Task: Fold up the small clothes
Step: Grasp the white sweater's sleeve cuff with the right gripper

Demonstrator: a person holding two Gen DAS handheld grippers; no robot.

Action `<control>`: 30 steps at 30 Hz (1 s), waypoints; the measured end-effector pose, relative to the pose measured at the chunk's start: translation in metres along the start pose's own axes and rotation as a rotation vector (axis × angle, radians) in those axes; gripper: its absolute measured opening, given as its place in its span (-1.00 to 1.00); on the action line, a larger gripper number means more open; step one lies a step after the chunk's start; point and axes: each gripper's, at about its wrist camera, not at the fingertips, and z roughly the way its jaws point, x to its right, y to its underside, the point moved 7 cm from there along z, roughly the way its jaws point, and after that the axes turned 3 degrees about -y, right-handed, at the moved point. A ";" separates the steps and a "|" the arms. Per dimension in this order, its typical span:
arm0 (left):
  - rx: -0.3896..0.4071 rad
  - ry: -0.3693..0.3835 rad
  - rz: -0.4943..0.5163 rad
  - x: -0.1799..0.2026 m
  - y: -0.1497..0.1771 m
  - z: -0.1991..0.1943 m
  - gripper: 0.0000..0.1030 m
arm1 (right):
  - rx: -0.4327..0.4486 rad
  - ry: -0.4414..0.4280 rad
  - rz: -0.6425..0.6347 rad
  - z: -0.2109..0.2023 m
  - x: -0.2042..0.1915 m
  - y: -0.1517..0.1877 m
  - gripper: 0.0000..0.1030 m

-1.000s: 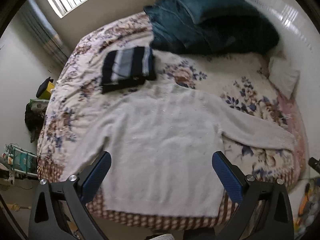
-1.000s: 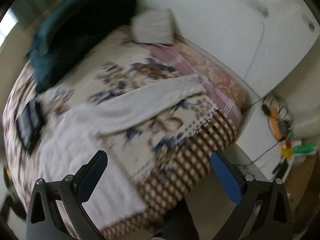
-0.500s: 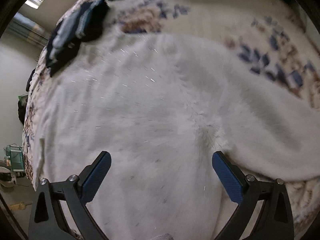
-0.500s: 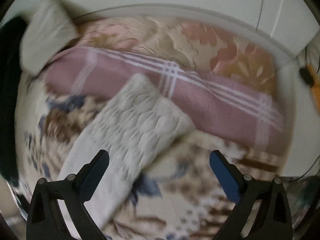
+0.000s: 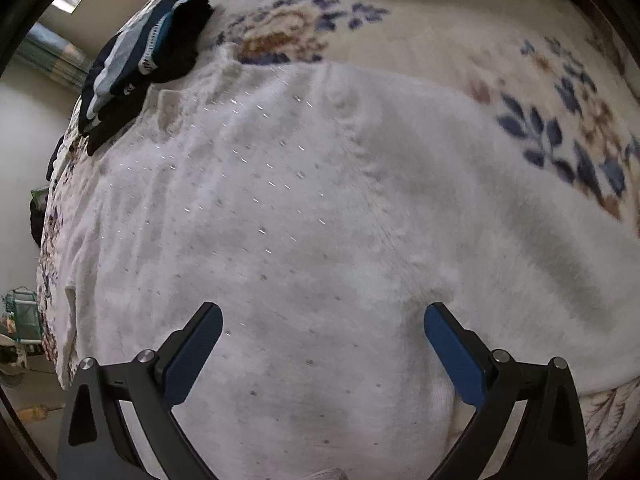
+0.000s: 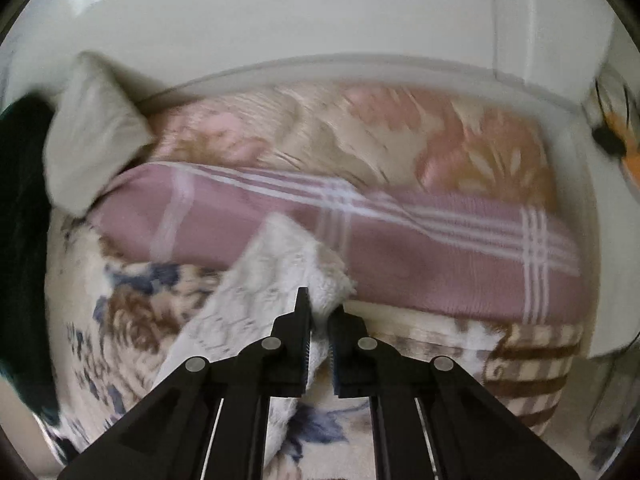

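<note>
A white fluffy sweater (image 5: 300, 220) lies spread flat on the floral bedspread (image 5: 560, 92), filling the left wrist view. My left gripper (image 5: 322, 320) is open, its jaws wide apart just above the sweater's body near the right armpit. In the right wrist view my right gripper (image 6: 320, 308) is shut on the cuff end of the sweater's sleeve (image 6: 276, 276), which lies across the bedspread toward a pink checked blanket (image 6: 400, 236).
A folded dark striped garment (image 5: 140, 64) lies on the bed beyond the sweater's collar. A grey pillow (image 6: 92, 132) and a dark teal quilt (image 6: 20, 240) sit at the left in the right wrist view. A white wall (image 6: 320, 12) runs behind the bed.
My right gripper has closed on the sleeve cuff; it was open before. My left gripper has come slightly closer to the sweater and stays open.
</note>
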 end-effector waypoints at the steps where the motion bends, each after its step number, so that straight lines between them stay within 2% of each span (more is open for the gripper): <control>1: 0.005 0.010 -0.013 -0.005 -0.002 -0.002 1.00 | 0.018 -0.013 -0.033 -0.008 -0.009 0.001 -0.84; 6: 0.030 0.035 -0.079 -0.055 -0.007 -0.006 1.00 | 0.079 -0.111 -0.218 -0.062 -0.076 0.027 -0.85; 9: 0.036 0.026 -0.115 -0.105 -0.005 -0.002 1.00 | 0.066 -0.191 -0.337 -0.097 -0.126 0.068 -0.85; 11: 0.031 0.009 -0.134 -0.138 -0.002 0.003 1.00 | 0.019 -0.248 -0.445 -0.117 -0.173 0.118 -0.85; 15: -0.002 -0.038 -0.197 -0.225 0.013 0.024 1.00 | -0.093 -0.341 -0.645 -0.141 -0.262 0.243 -0.85; 17: -0.030 -0.065 -0.252 -0.274 0.023 0.038 1.00 | -0.144 -0.367 -0.716 -0.144 -0.294 0.303 -0.85; 21: -0.072 -0.118 -0.369 -0.371 0.046 0.067 1.00 | -0.253 -0.399 -0.871 -0.138 -0.369 0.465 -0.86; 24: -0.100 -0.152 -0.447 -0.436 0.065 0.093 1.00 | -0.304 -0.396 -0.976 -0.126 -0.395 0.572 -0.86; 27: -0.117 -0.170 -0.508 -0.482 0.082 0.111 1.00 | -0.327 -0.381 -1.117 -0.115 -0.420 0.686 -0.86; 30: -0.138 -0.187 -0.547 -0.517 0.097 0.132 1.00 | -0.334 -0.353 -1.194 -0.107 -0.426 0.748 -0.86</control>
